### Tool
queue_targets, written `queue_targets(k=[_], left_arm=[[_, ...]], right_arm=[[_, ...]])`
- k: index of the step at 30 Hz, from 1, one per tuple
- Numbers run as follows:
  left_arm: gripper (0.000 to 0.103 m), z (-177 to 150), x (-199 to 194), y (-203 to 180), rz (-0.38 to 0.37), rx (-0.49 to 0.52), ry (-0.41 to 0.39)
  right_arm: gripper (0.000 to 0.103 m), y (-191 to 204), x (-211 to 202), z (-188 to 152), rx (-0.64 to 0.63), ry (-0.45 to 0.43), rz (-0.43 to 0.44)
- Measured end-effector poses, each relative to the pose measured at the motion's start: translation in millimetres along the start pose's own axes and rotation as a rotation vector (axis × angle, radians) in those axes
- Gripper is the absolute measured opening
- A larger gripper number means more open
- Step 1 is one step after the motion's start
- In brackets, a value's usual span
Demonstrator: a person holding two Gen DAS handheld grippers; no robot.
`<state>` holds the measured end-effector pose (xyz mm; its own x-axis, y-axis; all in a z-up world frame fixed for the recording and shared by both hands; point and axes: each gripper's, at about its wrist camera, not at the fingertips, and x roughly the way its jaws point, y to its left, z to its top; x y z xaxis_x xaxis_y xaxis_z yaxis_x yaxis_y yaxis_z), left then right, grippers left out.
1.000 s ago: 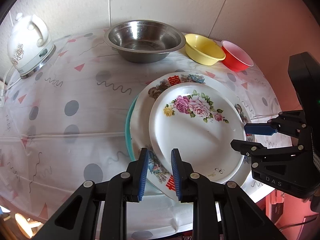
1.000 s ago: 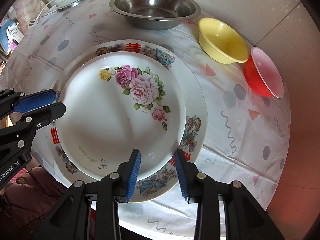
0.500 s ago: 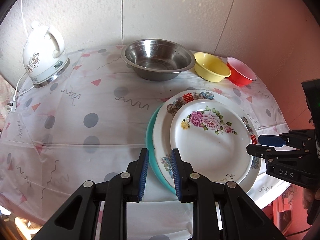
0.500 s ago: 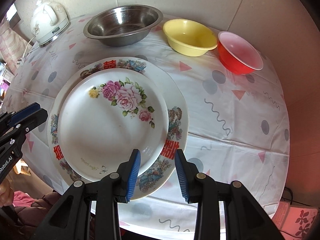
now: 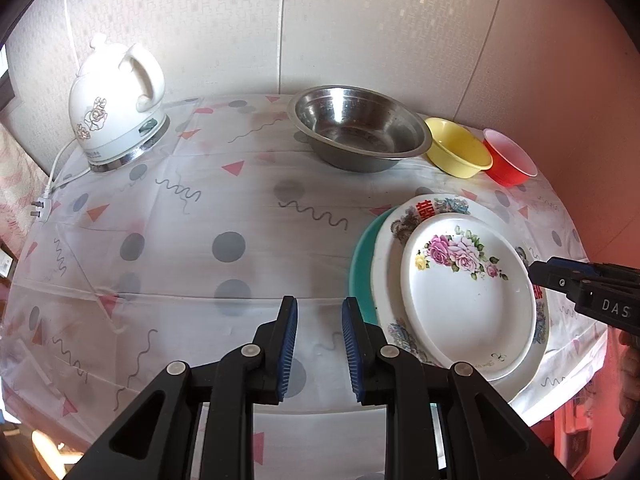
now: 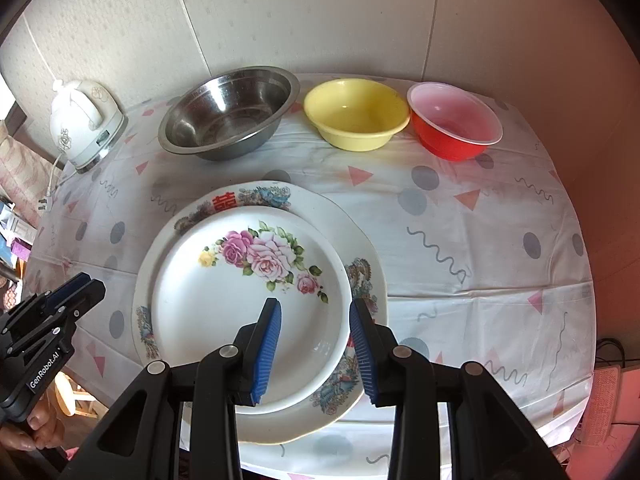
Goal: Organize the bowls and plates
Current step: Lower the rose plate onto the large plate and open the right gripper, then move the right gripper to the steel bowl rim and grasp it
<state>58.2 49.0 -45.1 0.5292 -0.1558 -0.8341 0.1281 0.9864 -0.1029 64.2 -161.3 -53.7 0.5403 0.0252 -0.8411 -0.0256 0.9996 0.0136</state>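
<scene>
While both grippers hang above the round table with its white cloth of grey dots and pink triangles, nothing sits between their blue pads. The left gripper has its fingers a little apart over bare cloth, just left of the plates, holding nothing. The right gripper has its fingers parted wider, up over the near edge of the plates, and it grips nothing too.

Three plates lie in one pile near the front of the table. On top is the small white plate with pink roses. Under it is the big white plate with red signs and a flowery rim. At the bottom a teal plate peeks out on the left.

At the back, in a row by the wall, stand the shiny metal bowl, the yellow bowl and the red bowl with a pale inside. A white kettle with flowers stands at the far left, its plug lying on the cloth.
</scene>
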Motion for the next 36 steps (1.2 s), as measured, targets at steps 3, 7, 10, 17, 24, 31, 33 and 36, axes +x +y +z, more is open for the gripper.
queue_targets(k=[3, 7, 10, 17, 24, 31, 33, 36], left_arm=[[0.023, 0, 0, 7, 0.016, -0.018, -0.001], [0.023, -3, -3, 10, 0.030, -0.035, -0.008], [0.023, -4, -3, 13, 0.043, -0.047, -0.003], [0.023, -9, -10, 14, 0.069, -0.075, -0.012], [0.023, -6, -9, 12, 0.082, -0.082, -0.012], [0.024, 10, 3, 24, 0.104, -0.089, 0.004], [0.024, 18, 5, 28, 0.110, -0.094, -0.002], [0.024, 31, 11, 34, 0.116, -0.100, -0.002]], right_arm=[[0.036, 6, 0, 6, 0.002, -0.024, 0.024], [0.036, 10, 7, 14, 0.009, -0.026, 0.051], [0.036, 10, 7, 16, 0.030, -0.032, 0.069], [0.036, 0, -1, 11, 0.079, -0.062, 0.105], [0.036, -12, -9, 10, 0.093, -0.090, 0.155], [0.036, -12, 7, 33, 0.129, -0.083, 0.243], [0.036, -10, 15, 43, 0.136, -0.073, 0.256], [0.036, -7, 27, 60, 0.158, -0.059, 0.288]])
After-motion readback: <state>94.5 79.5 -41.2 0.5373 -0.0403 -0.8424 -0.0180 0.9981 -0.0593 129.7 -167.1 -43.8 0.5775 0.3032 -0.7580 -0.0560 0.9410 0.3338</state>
